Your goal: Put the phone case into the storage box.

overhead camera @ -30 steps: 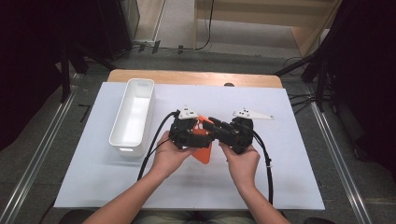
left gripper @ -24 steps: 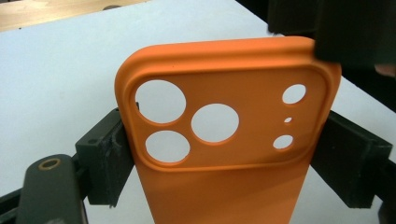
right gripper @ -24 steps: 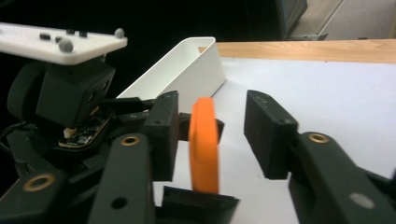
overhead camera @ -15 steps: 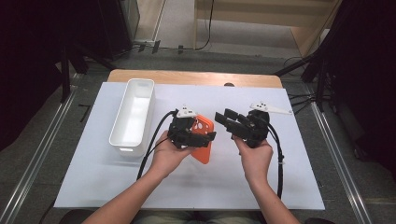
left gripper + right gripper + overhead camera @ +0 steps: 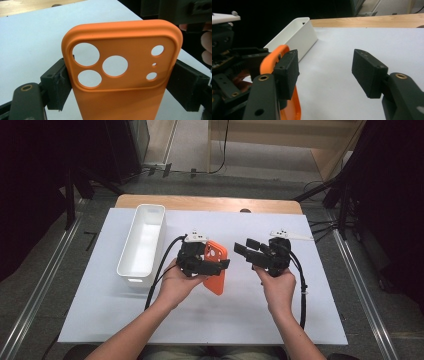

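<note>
An orange phone case (image 5: 216, 270) with round camera holes is held over the white mat, a little right of the middle. My left gripper (image 5: 220, 266) is shut on it. In the left gripper view the case (image 5: 120, 67) stands upright with a black pad (image 5: 58, 85) pressed on each side edge. My right gripper (image 5: 243, 246) hangs a short way to the right of the case and points left at it. Its jaws have just been opening and nothing is between them (image 5: 327, 72). The case's rim (image 5: 273, 58) shows just behind the left-hand jaw in the right gripper view.
A long white bin (image 5: 142, 245) lies on the mat's left side, close to my left hand. The white mat (image 5: 250, 320) covers the table, whose wooden edge (image 5: 210, 202) runs along the back. Black cables trail from both grippers toward the person.
The right gripper has come off the orange case, moved to the right and spread its jaws. The left gripper has stayed put with the case in it.
</note>
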